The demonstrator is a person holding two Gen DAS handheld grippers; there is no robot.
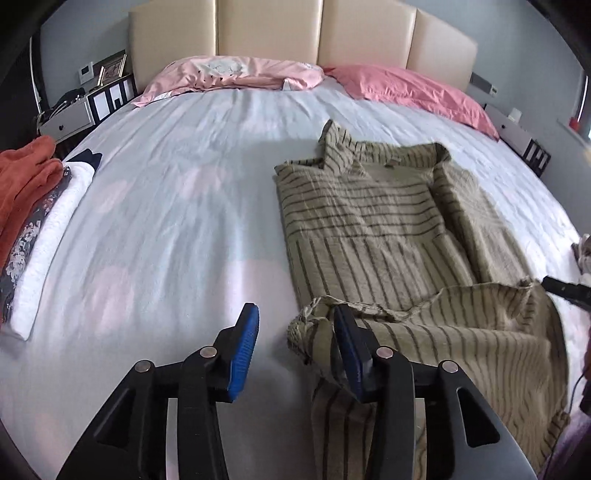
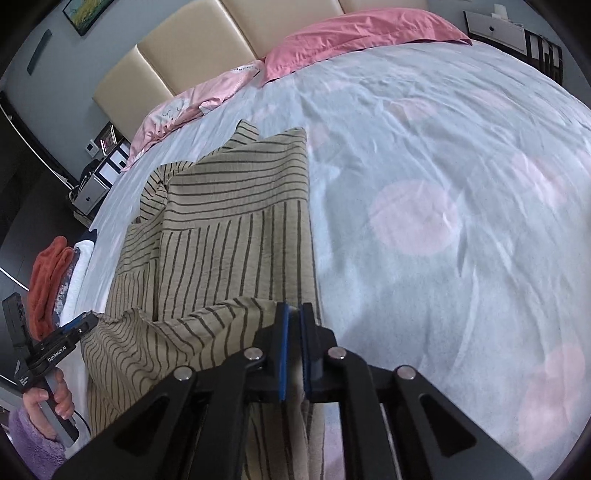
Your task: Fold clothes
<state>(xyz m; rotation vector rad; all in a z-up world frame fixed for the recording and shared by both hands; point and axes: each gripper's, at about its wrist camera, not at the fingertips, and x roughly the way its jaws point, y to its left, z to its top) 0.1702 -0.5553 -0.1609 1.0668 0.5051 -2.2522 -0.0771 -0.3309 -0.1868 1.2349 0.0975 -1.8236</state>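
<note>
Found spread on the right half of the bed (image 1: 166, 206): one khaki striped shirt (image 1: 369, 221), collar toward the padded headboard (image 1: 266, 29), sides folded inward, near hem lifted and bunched.

Left tool (image 1: 295, 325): jaws noted well apart, blue pads (image 1: 243, 350) facing each other. Bunched hem corner seen draped over and against the right-hand pad only; nothing pinched between the two. Bare sheet visible through the gap. In the right wrist view, left tool (image 2: 86, 321) seen at the shirt's left hem corner, gripped by a hand (image 2: 55, 402) with a purple fleece sleeve (image 2: 26, 443).

Right tool (image 2: 293, 310): jaws nearly together, a narrow slit left between the blue pads. Shirt's right hem corner drawn up to the left pad and hanging below the tool; cloth appeared nipped at the tips, though actual pad contact could not be confirmed from this angle. In the left wrist view, only a black tip (image 1: 565, 288) seen at the far hem corner.

Also recorded: stack of folded clothes (image 1: 33, 229) (orange, floral, white) at the bed's left edge, well apart from the shirt; pale pink pillow (image 1: 236, 74) and darker pink pillow (image 1: 406, 88) against the headboard; nightstand (image 1: 70, 114) beside the bed on the left.
</note>
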